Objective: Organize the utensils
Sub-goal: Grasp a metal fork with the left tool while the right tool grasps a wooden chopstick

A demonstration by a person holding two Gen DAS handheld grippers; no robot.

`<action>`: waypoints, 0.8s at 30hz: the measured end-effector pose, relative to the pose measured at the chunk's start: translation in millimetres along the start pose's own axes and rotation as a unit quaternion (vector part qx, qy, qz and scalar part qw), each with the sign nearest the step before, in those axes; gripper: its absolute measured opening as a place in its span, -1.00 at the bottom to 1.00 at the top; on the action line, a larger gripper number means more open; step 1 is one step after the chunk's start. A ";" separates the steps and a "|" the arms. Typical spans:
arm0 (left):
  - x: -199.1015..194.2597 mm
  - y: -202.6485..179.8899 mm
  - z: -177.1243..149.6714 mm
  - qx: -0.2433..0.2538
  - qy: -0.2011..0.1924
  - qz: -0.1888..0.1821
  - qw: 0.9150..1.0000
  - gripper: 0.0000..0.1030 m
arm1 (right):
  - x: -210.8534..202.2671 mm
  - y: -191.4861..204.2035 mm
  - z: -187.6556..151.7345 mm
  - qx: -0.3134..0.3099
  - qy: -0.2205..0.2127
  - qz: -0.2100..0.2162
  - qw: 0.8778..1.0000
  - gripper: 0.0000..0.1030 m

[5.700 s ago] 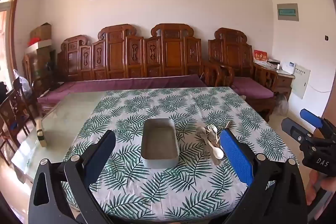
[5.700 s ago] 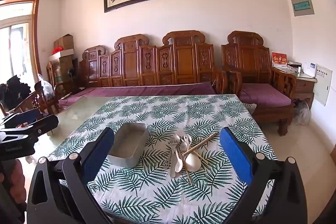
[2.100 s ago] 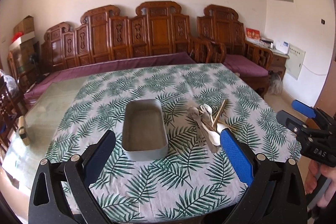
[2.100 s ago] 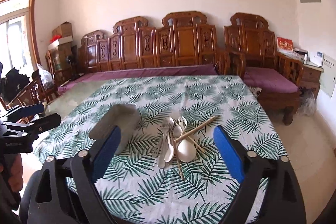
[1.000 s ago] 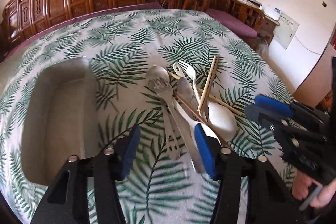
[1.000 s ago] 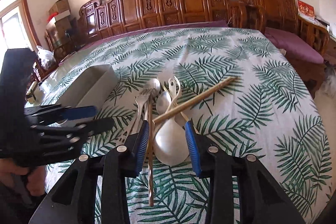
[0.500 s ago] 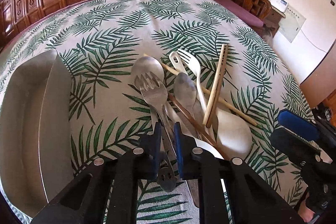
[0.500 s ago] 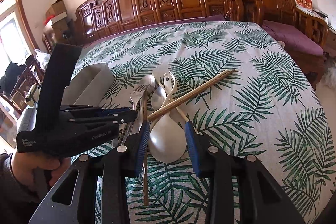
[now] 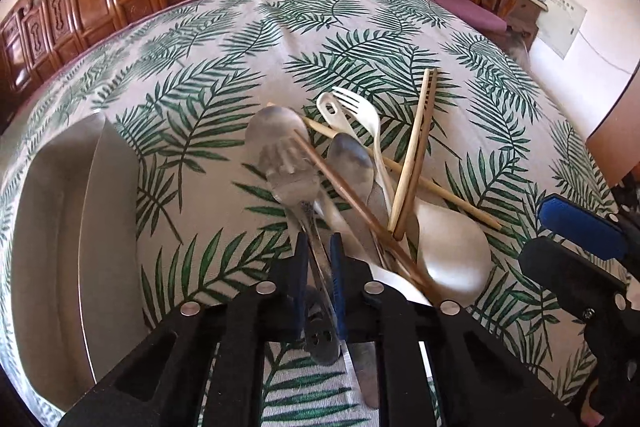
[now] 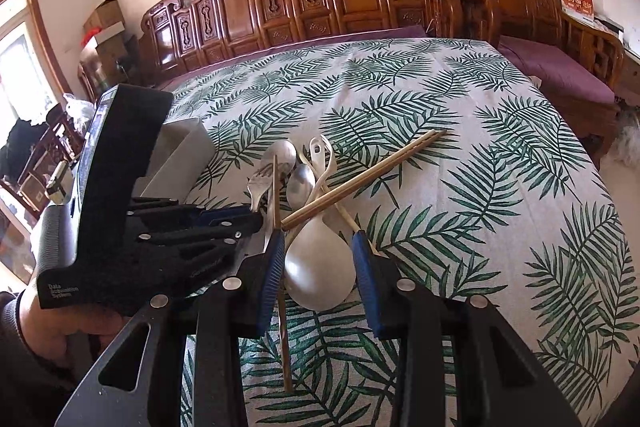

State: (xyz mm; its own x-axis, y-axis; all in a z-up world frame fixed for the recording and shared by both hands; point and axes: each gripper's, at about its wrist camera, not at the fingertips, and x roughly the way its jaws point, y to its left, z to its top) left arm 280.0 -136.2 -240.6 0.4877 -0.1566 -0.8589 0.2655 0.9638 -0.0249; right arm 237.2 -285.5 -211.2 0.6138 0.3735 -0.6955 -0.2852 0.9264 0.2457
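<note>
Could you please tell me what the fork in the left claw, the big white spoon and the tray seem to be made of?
Fork: likely stainless steel, with a grey, reflective shine and a pierced handle end.
Big spoon: probably plastic or melamine, being opaque off-white with a soft gloss; ceramic can't be ruled out.
Tray: looks like brushed metal, a dull grey with thin, straight walls.

The left gripper (image 9: pixel 319 251) points down, its jaws closing on a fork handle (image 9: pixel 316 259). The right gripper (image 10: pixel 318 259) holds half open around a white spoon (image 10: pixel 320 273).
</note>
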 end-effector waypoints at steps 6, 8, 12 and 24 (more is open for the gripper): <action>-18.2 9.1 -10.0 0.000 -0.020 -0.015 1.000 -0.89 | 6.3 5.2 -1.9 -0.011 0.009 0.006 1.000 -0.26; -22.5 11.9 -14.0 -0.004 -0.025 -0.021 0.999 -0.89 | 9.5 6.4 -1.4 -0.012 0.013 0.012 1.000 -0.26; -32.6 19.4 -22.4 -0.013 -0.038 -0.034 0.999 -0.89 | 20.4 14.2 -2.8 -0.023 0.025 0.021 0.999 -0.39; -54.5 31.0 -25.0 -0.022 -0.070 -0.047 0.996 -0.89 | 52.8 37.0 2.5 -0.067 0.056 0.025 0.996 -0.65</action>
State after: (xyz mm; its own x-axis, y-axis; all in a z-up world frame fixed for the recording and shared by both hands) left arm 240.9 -92.4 -207.3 0.5751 -0.2718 -0.7716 0.2798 0.9516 -0.1267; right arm 260.9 -231.4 -237.1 0.5121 0.4051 -0.7574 -0.4141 0.8890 0.1955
